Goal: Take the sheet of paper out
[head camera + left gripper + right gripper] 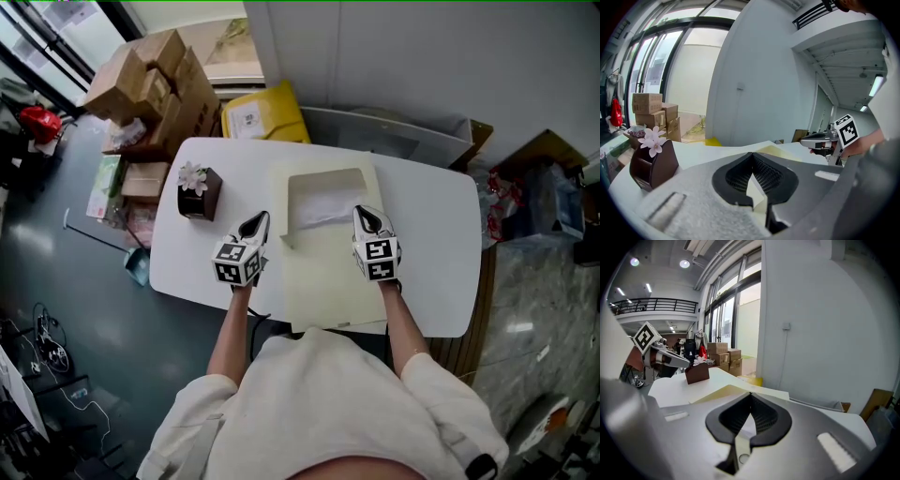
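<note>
On the white rounded desk [431, 216], a large pale yellow paper envelope [328, 277] is laid flat, and a white sheet of paper [319, 208] is seen inside its rectangular opening, at the end far from the person. The left tongs [255, 225] are held just beside the envelope's left edge, over bare desk, and are pressed together with nothing pinched. The right tongs [367, 217] are held over the opening's right edge and are likewise pressed together and empty. A dark brown box topped with a white flower [200, 190] is set near the desk's left end.
</note>
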